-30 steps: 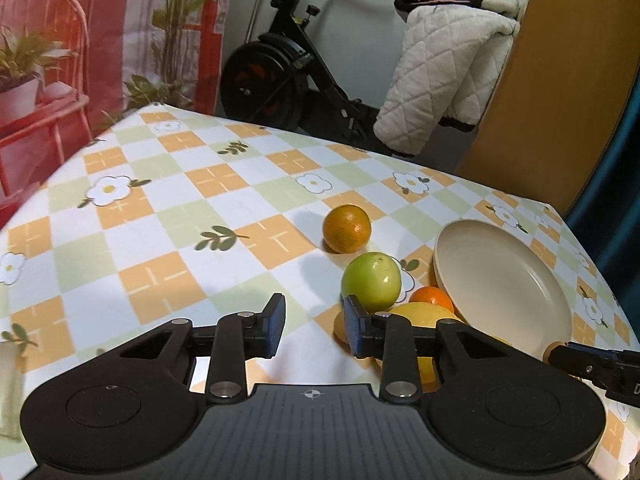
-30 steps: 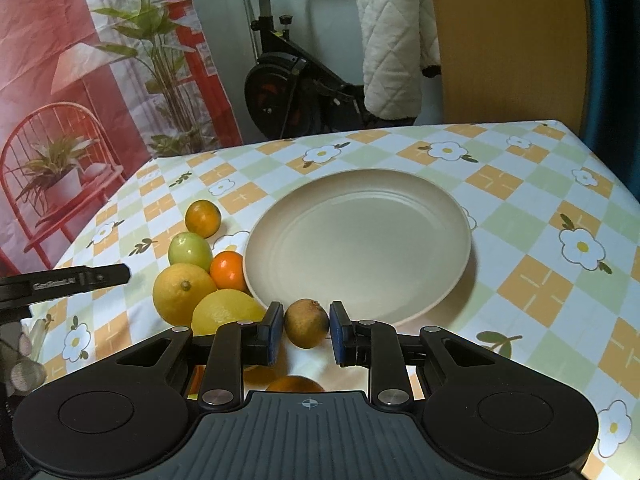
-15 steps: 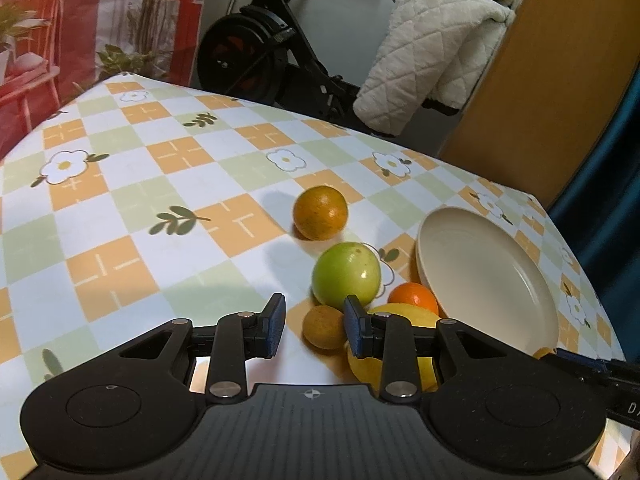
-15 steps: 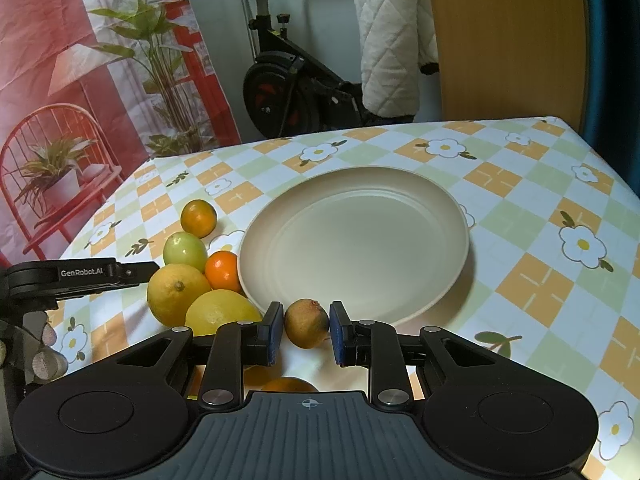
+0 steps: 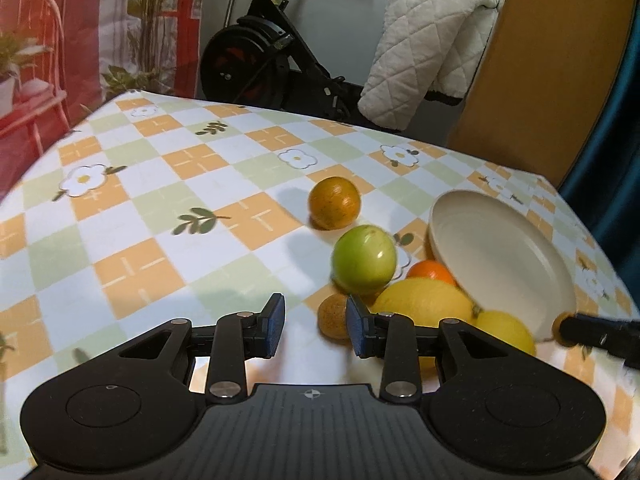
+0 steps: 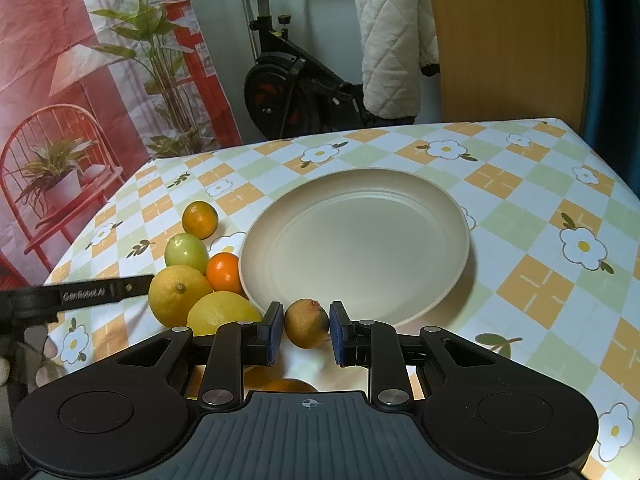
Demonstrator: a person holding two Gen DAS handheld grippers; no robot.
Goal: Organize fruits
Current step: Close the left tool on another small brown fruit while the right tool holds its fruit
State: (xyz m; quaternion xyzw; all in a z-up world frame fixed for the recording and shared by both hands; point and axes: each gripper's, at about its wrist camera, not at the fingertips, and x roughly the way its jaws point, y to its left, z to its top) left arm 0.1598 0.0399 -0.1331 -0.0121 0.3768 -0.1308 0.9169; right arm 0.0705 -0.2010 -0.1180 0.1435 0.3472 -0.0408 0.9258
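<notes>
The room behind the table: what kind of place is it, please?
Most likely a room in a home. An exercise bike stands behind the table, a white quilted jacket hangs by it, and the table has a flowered checked cloth with fruit and a plate.

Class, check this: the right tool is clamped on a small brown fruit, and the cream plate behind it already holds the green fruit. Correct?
Not quite. The right tool does clamp the small brown fruit, but the right wrist view shows the cream plate holding nothing; the green fruit sits on the tablecloth left of it.
</notes>
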